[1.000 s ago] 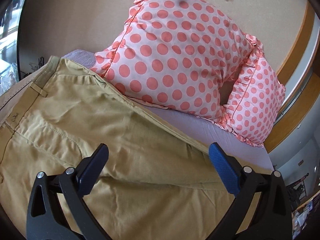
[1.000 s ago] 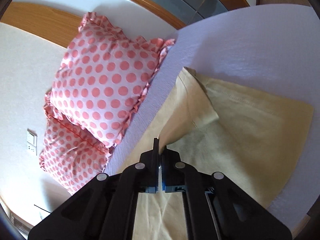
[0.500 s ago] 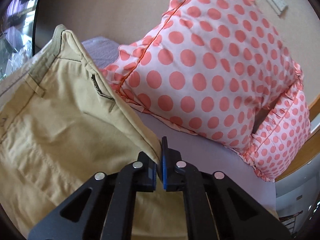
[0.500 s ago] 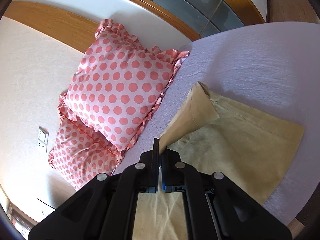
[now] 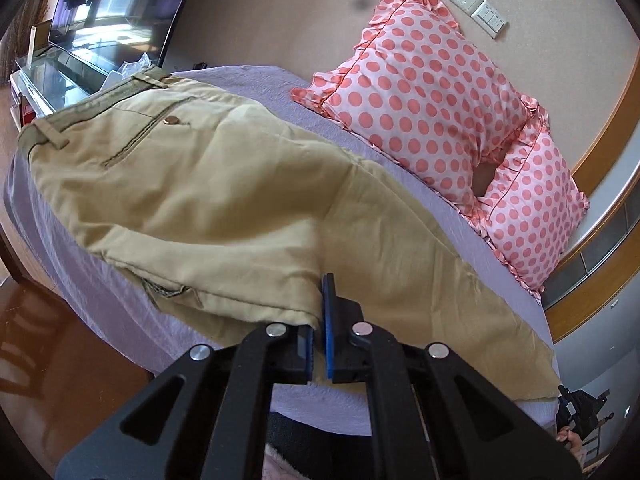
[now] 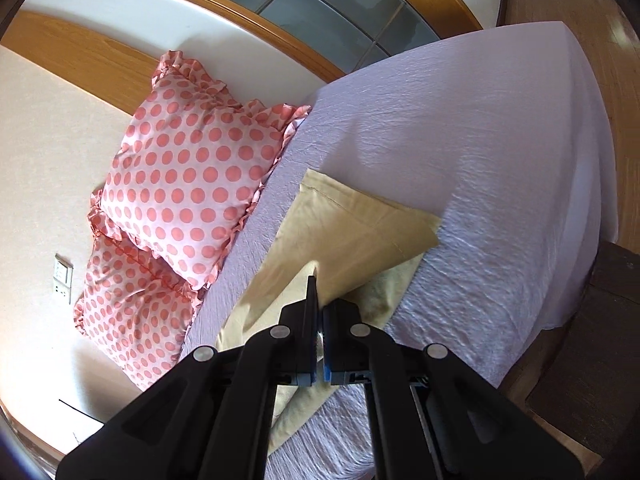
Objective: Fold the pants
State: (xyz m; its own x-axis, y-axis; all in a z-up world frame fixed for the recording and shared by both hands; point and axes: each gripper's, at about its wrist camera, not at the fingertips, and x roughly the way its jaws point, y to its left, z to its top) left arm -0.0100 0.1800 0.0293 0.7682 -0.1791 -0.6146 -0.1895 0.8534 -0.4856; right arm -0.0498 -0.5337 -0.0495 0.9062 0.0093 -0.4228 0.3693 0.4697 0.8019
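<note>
Khaki cotton pants (image 5: 248,200) lie lengthwise on my lilac bedsheet (image 6: 480,128), waistband upper left in the left view, both my left gripper (image 5: 318,320) and right gripper (image 6: 319,312) clamped on their near edge.

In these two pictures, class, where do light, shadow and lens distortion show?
Left wrist view: fisheye bends the wall; the TV shows glare. Right wrist view: sunlight brightens the bedsheet, a soft shadow lies beyond the pants, and the frame corners go dark.
</note>
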